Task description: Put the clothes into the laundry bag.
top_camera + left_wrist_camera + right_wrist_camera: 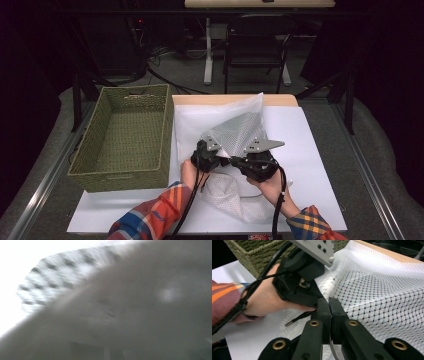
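While both grippers meet at the centre of the high view, we hold up a white mesh laundry bag [239,131] between them, its upper part lifted into a peak and its lower part still bunched on the white desk [310,165] below our hands. In the right gripper view, the right gripper [329,305] has its jaws pressed together on a fold of the mesh. The left gripper [209,156] sits just beside it, to the left of centre; its own view is a blur of pale fabric close to the lens, and with its jaws nearly closed we judge it pinched on the mesh too, though the pads themselves are hidden. The green woven rectangular basket [131,137] stands in the left half of the high view, nothing inside it. We judge the work about midway: the bag is grasped and raised, but it is not yet folded flat, and putting it into the basket, if that is the aim, remains.
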A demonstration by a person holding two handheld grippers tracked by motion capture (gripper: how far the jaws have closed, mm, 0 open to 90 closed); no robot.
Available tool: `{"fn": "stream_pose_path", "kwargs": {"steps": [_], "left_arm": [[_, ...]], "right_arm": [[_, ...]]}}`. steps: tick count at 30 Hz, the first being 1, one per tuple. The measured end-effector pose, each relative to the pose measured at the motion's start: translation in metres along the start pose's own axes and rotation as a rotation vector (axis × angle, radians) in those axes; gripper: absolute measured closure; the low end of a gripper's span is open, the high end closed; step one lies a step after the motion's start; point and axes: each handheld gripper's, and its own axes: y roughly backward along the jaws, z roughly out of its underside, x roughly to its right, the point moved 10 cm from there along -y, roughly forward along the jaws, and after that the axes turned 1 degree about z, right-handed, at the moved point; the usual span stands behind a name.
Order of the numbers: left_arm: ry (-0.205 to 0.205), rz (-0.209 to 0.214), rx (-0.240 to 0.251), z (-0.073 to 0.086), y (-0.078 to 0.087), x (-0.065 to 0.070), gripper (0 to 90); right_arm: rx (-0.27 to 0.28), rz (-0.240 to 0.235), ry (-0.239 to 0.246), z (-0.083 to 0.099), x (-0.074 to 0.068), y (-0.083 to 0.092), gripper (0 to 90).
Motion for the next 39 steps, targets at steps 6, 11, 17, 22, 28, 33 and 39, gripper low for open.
{"fn": "stream_pose_path", "kwargs": {"steps": [6,11,17,22,28,33,39], "left_arm": [[-0.036,-0.028,-0.023,0.004,-0.005,-0.006,83.4],[-0.058,0.022,-0.071,0.020,-0.008,0.004,69.3],[-0.077,0.028,-0.105,0.022,0.004,0.006,50.4],[-0.086,0.066,-0.123,0.021,0.017,0.015,37.4],[-0.102,0.101,-0.143,0.022,0.033,0.024,26.7],[-0.110,0.132,-0.154,0.026,0.046,0.034,22.3],[-0.142,0.151,-0.130,0.023,0.065,0.044,20.3]], "right_arm": [[-0.021,-0.012,0.002,0.004,-0.001,-0.003,89.1],[-0.042,-0.009,-0.007,0.009,0.003,-0.004,88.9],[-0.049,-0.016,-0.007,0.011,0.005,-0.005,88.7],[-0.044,-0.007,-0.010,0.009,0.007,-0.003,88.8],[-0.050,-0.008,-0.011,0.010,0.007,-0.004,88.7],[-0.049,-0.007,-0.013,0.010,0.008,-0.004,88.7],[-0.054,-0.005,-0.018,0.011,0.008,-0.005,88.7]]}}
